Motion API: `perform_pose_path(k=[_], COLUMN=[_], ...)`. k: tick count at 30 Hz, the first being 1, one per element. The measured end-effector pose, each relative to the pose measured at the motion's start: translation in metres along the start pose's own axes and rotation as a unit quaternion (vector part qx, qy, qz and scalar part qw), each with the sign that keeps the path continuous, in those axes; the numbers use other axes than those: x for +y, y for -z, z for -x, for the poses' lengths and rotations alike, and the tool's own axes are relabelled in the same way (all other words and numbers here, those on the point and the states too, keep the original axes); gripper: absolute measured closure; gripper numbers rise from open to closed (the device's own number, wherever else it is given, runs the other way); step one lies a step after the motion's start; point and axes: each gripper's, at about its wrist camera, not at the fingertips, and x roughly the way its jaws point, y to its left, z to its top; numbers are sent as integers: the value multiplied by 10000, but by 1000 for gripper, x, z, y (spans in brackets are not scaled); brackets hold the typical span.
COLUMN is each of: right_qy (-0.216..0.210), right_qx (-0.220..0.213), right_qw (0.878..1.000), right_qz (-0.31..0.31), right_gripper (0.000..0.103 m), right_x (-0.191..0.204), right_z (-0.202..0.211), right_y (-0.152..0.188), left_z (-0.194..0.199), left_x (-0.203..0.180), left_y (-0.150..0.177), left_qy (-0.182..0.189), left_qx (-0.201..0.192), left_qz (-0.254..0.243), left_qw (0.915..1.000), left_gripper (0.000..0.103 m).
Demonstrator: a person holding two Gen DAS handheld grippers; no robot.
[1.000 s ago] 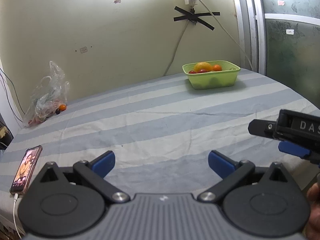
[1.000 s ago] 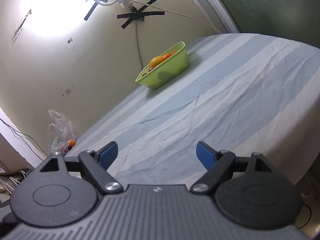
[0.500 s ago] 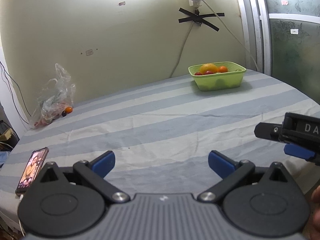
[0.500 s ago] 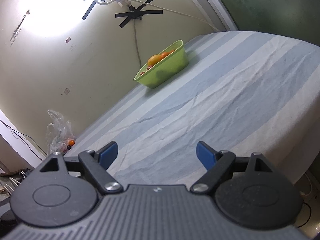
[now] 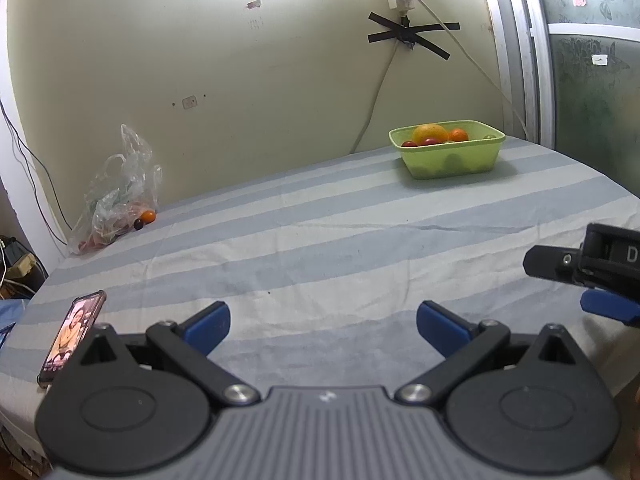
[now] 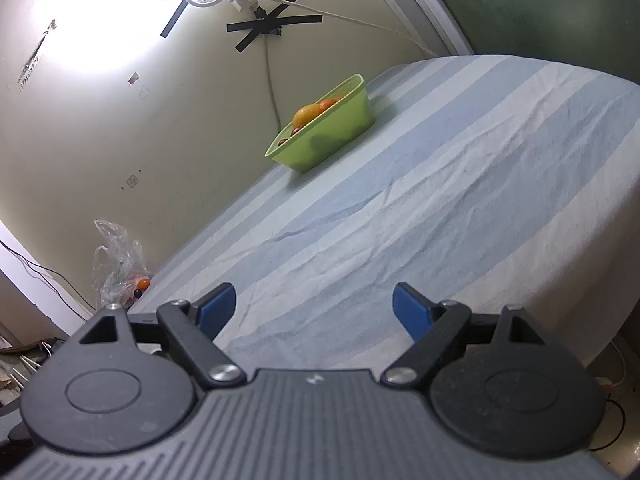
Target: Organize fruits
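A green tub (image 5: 450, 158) stands at the far right of the striped table, holding a large yellow-orange fruit (image 5: 430, 133), an orange and small red fruits. It also shows in the right wrist view (image 6: 328, 134). A clear plastic bag (image 5: 118, 194) with more fruit lies at the far left by the wall; a small orange fruit (image 5: 149, 215) and a dark one sit at its mouth. My left gripper (image 5: 322, 322) is open and empty over the near table edge. My right gripper (image 6: 314, 310) is open and empty, also far from the tub.
A phone (image 5: 72, 338) with a lit screen lies at the near left table edge. The striped cloth (image 5: 320, 240) covers the table. The right gripper's body (image 5: 592, 268) shows at the right of the left wrist view. Cables hang on the wall behind.
The left gripper has tilted up and drawn back a little, so the tub and bag sit lower in its view. The right gripper has barely moved. Both stay open.
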Motion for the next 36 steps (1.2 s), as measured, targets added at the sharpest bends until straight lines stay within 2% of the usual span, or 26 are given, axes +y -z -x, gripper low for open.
perform_pose_path(k=[36], right_qy=[1], right_qx=[36], right_qw=[10000], right_qz=[-41], right_gripper=[15], right_x=[-2], right_z=[-2], right_y=[1], left_z=[-6], left_x=[1], left_y=[4], left_qy=[-67], left_qx=[115], left_qz=[-45], left_qw=[9999], left_gripper=[0])
